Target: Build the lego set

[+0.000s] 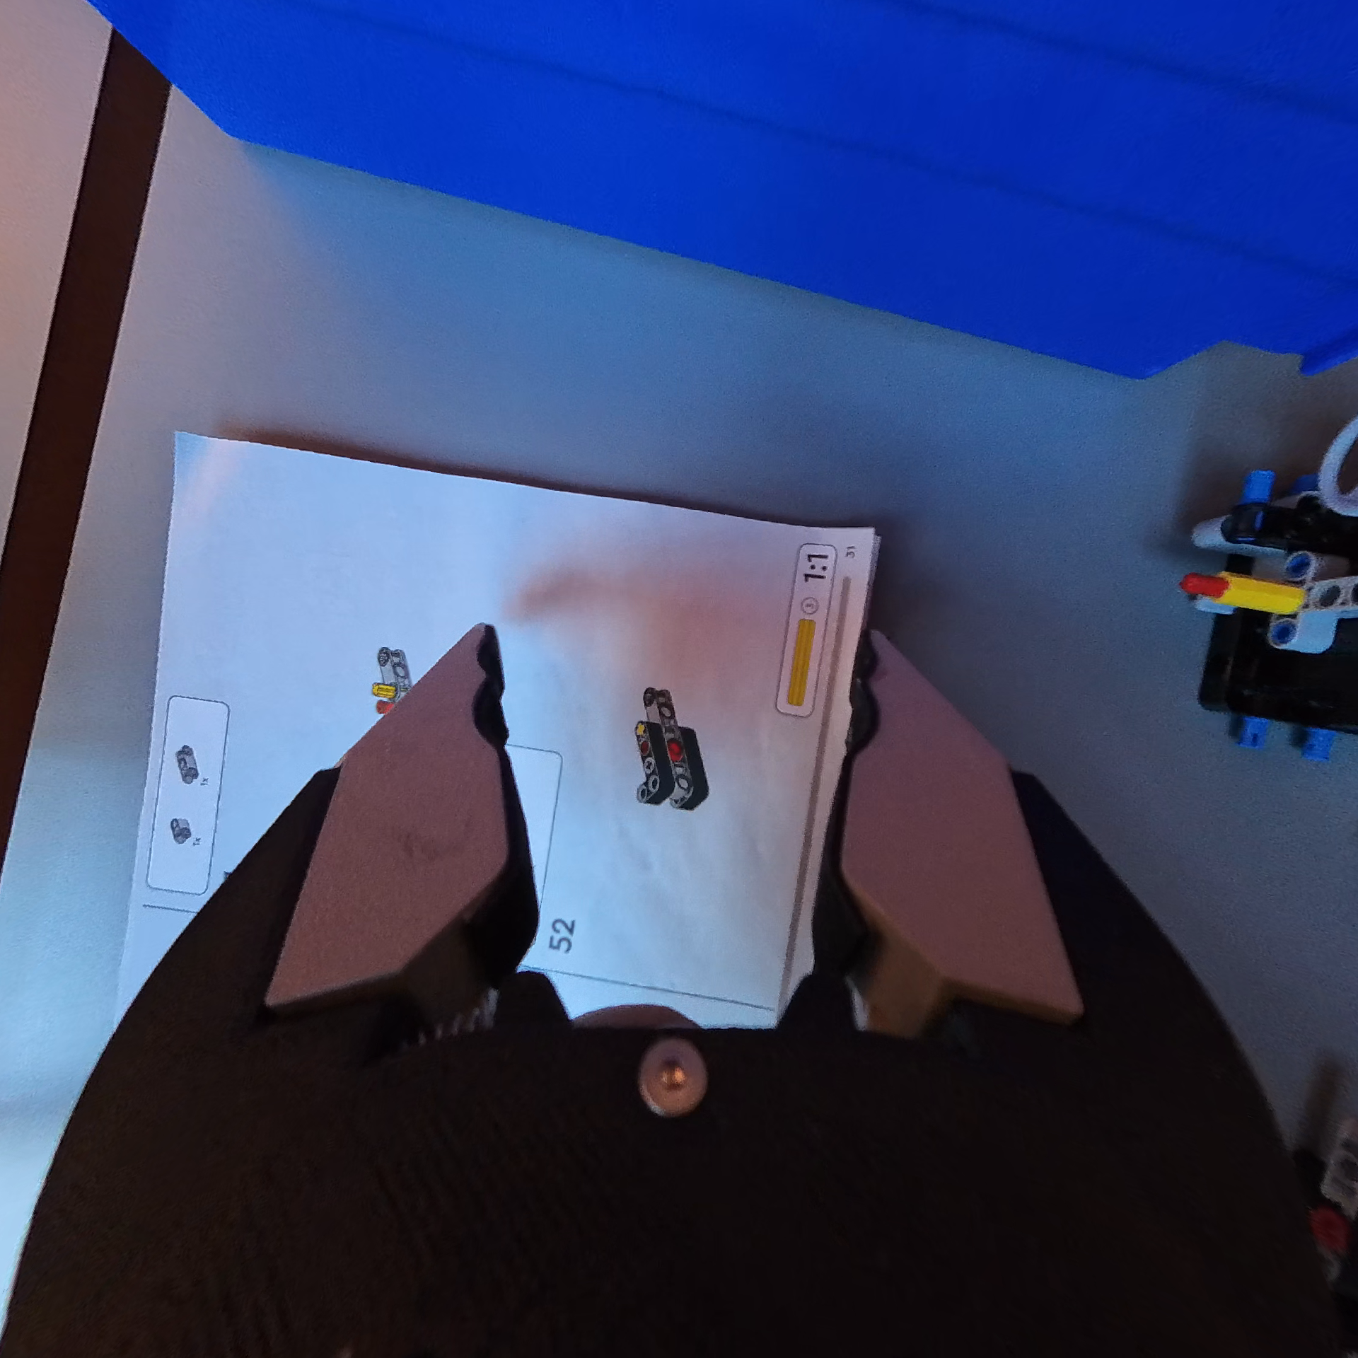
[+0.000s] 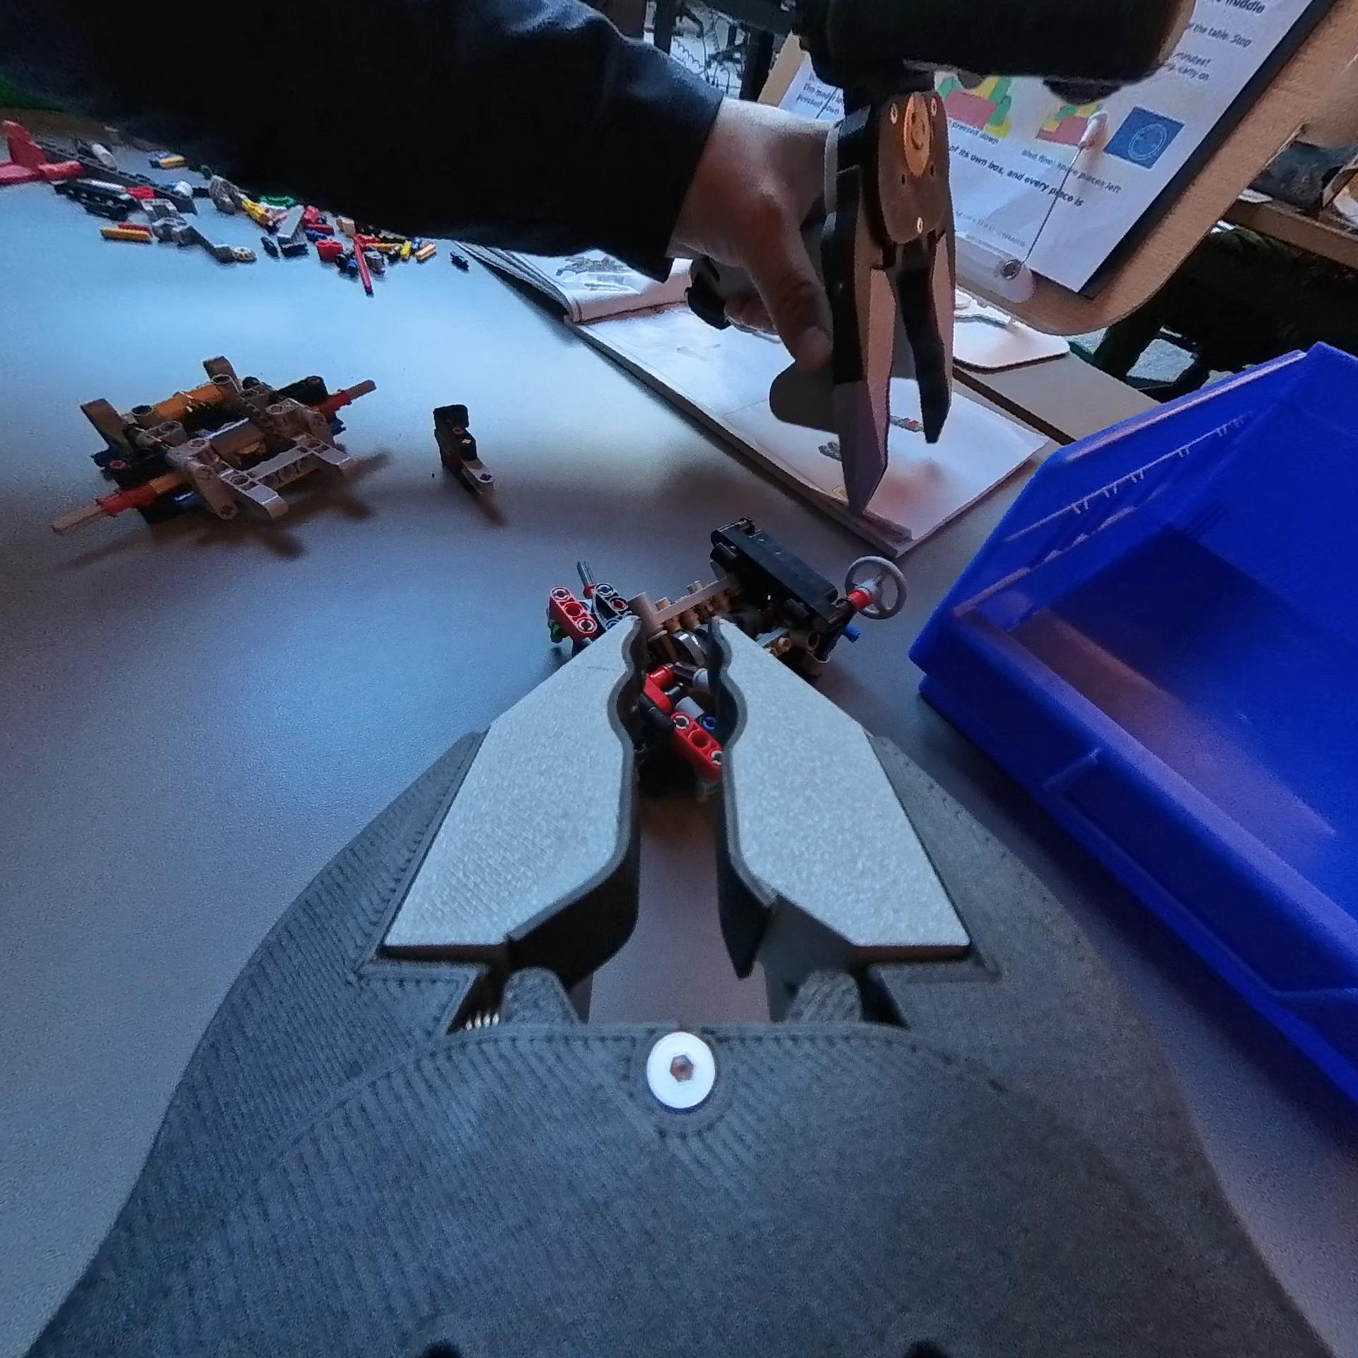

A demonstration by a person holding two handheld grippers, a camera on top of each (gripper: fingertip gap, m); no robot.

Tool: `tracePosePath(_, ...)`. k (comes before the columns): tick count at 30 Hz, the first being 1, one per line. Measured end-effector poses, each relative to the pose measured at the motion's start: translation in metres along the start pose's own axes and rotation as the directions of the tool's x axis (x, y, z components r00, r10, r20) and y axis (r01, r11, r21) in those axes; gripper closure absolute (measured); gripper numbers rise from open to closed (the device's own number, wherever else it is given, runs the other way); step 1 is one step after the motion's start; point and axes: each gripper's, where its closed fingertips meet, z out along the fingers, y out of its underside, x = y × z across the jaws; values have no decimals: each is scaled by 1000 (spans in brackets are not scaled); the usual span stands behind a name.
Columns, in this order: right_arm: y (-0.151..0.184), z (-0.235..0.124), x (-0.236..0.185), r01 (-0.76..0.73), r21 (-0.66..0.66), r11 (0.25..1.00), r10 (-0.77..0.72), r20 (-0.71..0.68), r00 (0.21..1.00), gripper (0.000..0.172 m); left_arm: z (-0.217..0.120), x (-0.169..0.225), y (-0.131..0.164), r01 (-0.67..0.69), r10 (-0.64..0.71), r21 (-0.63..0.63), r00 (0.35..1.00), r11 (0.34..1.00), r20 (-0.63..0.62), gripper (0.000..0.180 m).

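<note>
Hovering my left claw point(image 1: 676, 639) spread wide over the printed instruction booklet point(image 1: 470, 588) on the desk point(image 1: 1029, 478). My right claw point(image 2: 676, 647) clamps the brick model point(image 2: 771, 588) beside the blue bin point(image 2: 1176, 624), which looks bare inside.

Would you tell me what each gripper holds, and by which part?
Left gripper: nothing, jaws open over the booklet. Right gripper: jaws flank the brick model's near end; grip cannot be told.
</note>
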Motion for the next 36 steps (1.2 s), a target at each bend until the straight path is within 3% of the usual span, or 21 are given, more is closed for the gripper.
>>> tracePosePath(4,0,0,0,0,-1,1000,0,1,1000,160,-2,0,0,6,-6,4,1000,1000,-6,90)
tracePosePath(18,0,0,-1,6,-3,1000,-6,1,1000,161,-1,41,3,-14,23,96,996,995,-90,180)
tracePosePath(27,0,-1,-1,1,5,1000,-1,1,1000,162,-10,33,2,5,-2,119,1000,993,-30,180)
tracePosePath(36,0,-1,0,-1,4,1000,1,-4,1000,164,-65,1,14,54,-78,221,992,974,99,180)
